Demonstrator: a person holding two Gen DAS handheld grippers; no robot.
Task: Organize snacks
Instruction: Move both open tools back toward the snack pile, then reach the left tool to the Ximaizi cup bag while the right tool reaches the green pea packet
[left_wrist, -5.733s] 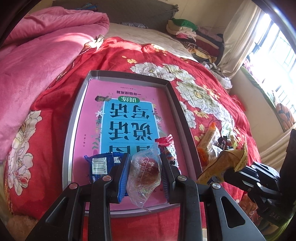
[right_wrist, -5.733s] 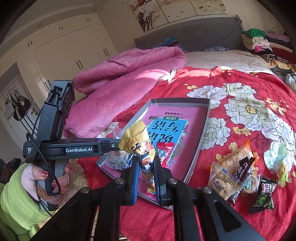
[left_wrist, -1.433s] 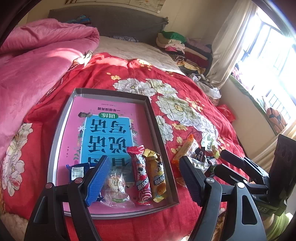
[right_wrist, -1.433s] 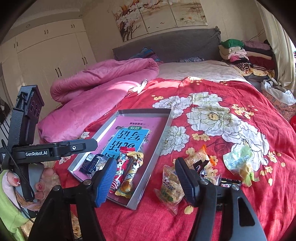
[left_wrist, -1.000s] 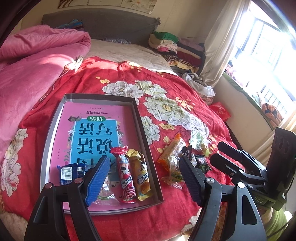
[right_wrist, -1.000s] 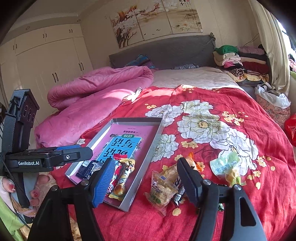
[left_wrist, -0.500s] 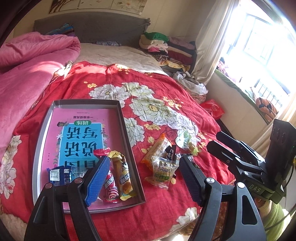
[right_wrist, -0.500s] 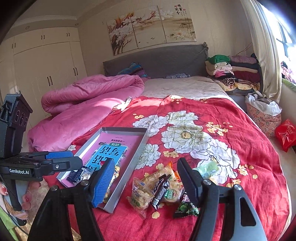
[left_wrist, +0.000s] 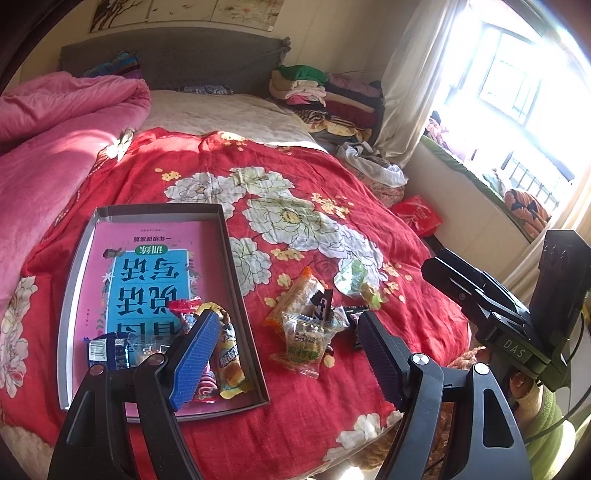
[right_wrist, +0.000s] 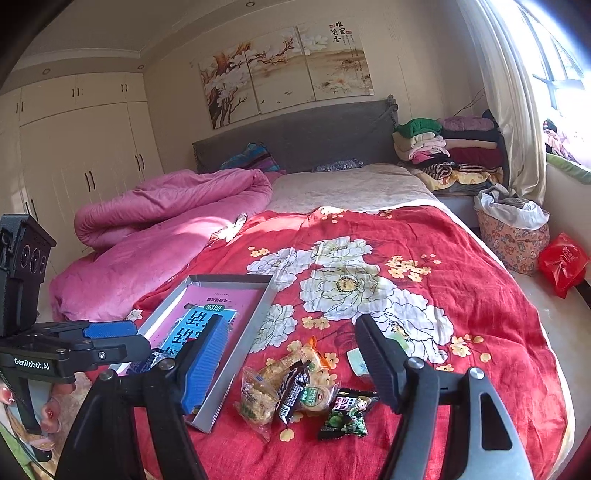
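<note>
**Snack sort: both tongs empty, next pick pending**

Left tongs (left_wrist: 284, 354) and right tongs (right_wrist: 291, 362) stood apart, holding nothing. Four packets lay in the tray (left_wrist: 236, 273), near end. Loose snack pile (right_wrist: 295, 387) sat on the bed, right of tray: crinkly, overlapping wrappers. Best to pinch one top packet by its sealed edge, avoiding neighbours.

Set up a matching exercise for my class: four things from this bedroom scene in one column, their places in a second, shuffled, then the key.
1. blue packet
2. green packet
3. red bag
4. folded clothes

A. on the floor beside the bed
B. in the tray
C. stacked by the headboard
D. loose on the red bedspread

Pairs: 1-B, 2-D, 3-A, 4-C
</note>
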